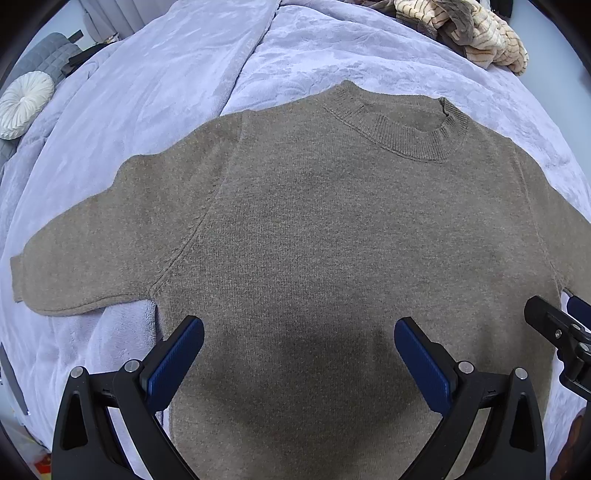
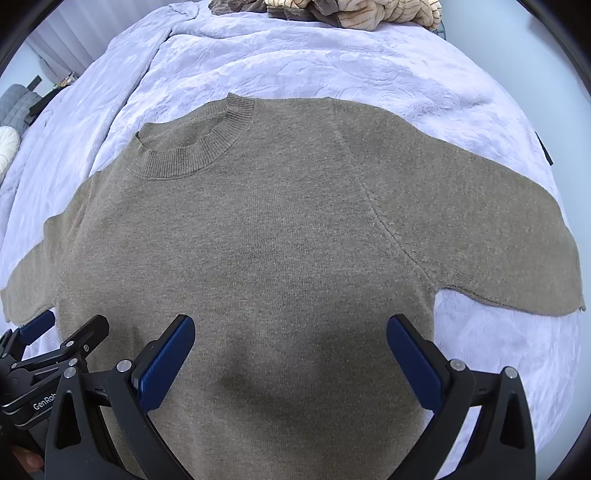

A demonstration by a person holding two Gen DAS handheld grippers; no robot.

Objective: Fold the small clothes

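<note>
A brown knit sweater [image 1: 314,229] [image 2: 280,236] lies flat and face up on a lilac blanket, ribbed collar [image 1: 402,129] [image 2: 192,147] at the far side, both short sleeves spread sideways. My left gripper [image 1: 299,343] hovers open over the lower left of its body, nothing between the blue pads. My right gripper [image 2: 290,341] hovers open over the lower right part, also holding nothing. Each gripper shows at the other view's edge: the right gripper [image 1: 565,332] at far right, the left gripper [image 2: 55,339] at far left.
The lilac blanket [image 1: 166,92] [image 2: 332,62] covers the bed all round the sweater. A heap of striped beige and brown clothes [image 1: 469,29] [image 2: 354,11] lies at the far edge. A round white cushion [image 1: 24,103] and a grey quilted seat [image 1: 48,51] stand off to the left.
</note>
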